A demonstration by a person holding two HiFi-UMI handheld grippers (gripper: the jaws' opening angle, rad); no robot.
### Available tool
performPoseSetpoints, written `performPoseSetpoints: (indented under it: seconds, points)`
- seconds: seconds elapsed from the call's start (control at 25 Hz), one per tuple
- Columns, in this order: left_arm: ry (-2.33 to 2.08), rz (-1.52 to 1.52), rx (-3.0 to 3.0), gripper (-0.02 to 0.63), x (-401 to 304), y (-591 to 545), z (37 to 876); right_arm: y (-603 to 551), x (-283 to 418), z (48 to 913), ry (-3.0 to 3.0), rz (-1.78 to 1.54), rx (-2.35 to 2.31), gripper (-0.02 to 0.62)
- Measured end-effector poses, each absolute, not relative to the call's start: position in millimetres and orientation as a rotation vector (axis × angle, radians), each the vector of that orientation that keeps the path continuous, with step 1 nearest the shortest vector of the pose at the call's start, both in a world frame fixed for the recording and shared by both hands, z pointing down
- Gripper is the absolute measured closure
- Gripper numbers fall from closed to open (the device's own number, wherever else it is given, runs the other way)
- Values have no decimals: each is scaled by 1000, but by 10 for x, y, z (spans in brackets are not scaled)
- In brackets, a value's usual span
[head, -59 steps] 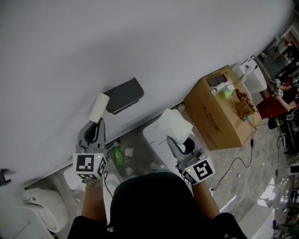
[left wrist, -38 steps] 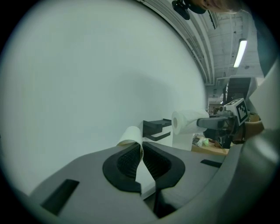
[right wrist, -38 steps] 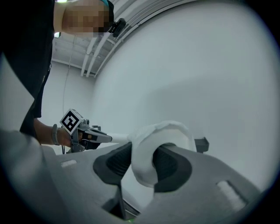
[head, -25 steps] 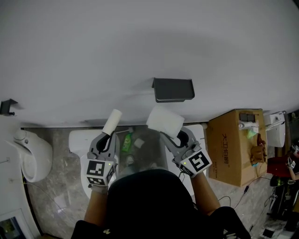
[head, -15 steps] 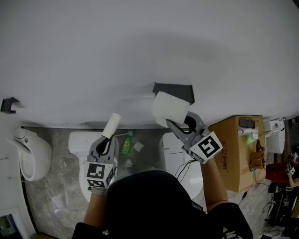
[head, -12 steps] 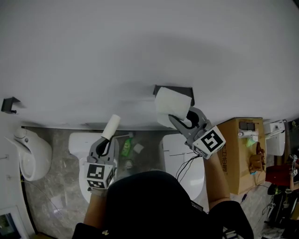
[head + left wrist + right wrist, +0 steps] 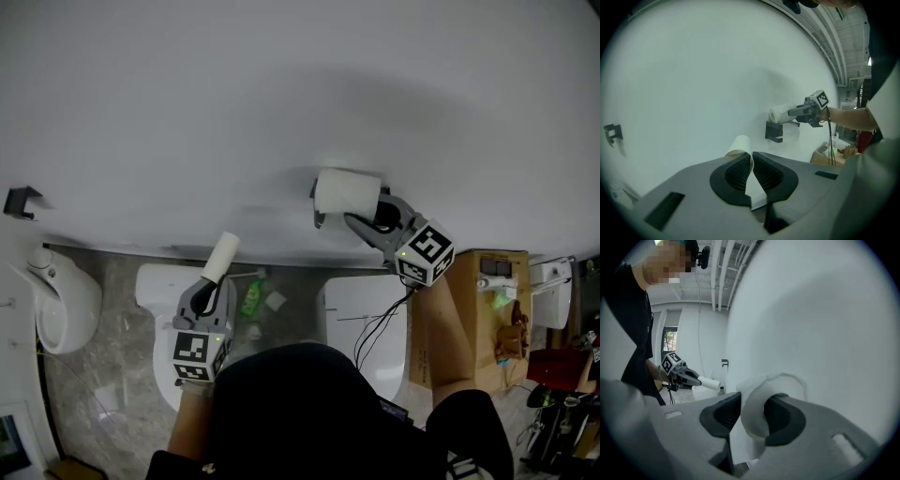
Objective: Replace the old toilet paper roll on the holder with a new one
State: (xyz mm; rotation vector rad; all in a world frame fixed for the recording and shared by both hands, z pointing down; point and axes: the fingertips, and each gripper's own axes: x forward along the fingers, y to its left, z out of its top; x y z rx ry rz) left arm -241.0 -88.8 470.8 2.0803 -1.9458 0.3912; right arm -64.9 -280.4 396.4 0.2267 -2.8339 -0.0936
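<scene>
My right gripper (image 7: pixel 364 216) is shut on the new white toilet roll (image 7: pixel 346 191) and holds it against the dark wall holder (image 7: pixel 321 221). In the right gripper view the new roll (image 7: pixel 774 389) has one side of its wall pinched between the jaws, with one finger inside its core. My left gripper (image 7: pixel 213 284) stays lower left, shut on the old thin roll (image 7: pixel 223 256). In the left gripper view the old roll (image 7: pixel 739 145) sticks up from the nearly closed jaws, and the holder (image 7: pixel 774 132) sits just under the new roll (image 7: pixel 778 114).
Below me stand two white toilet bowls (image 7: pixel 155 286) (image 7: pixel 361 309) with a bin of rubbish (image 7: pixel 253 302) between them. A cardboard box (image 7: pixel 487 281) stands at the right and another white fixture (image 7: pixel 56 295) at the left. A small dark bracket (image 7: pixel 18 201) hangs on the wall.
My right gripper carried the new roll up and toward the wall until it reached the holder. The left gripper and old roll have barely moved.
</scene>
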Motion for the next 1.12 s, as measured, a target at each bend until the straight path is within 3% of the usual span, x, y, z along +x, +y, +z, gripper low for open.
performPoseSetpoints:
  seconds: [0.36, 1.12]
  points:
    - [-1969, 406, 2031, 577, -2452, -776, 4798, -2923, -591, 4034, -2823, 74, 158, 435]
    - [-1948, 393, 2021, 577, -2443, -656, 4847, -3112, -390, 4352, -2555, 38, 412, 300]
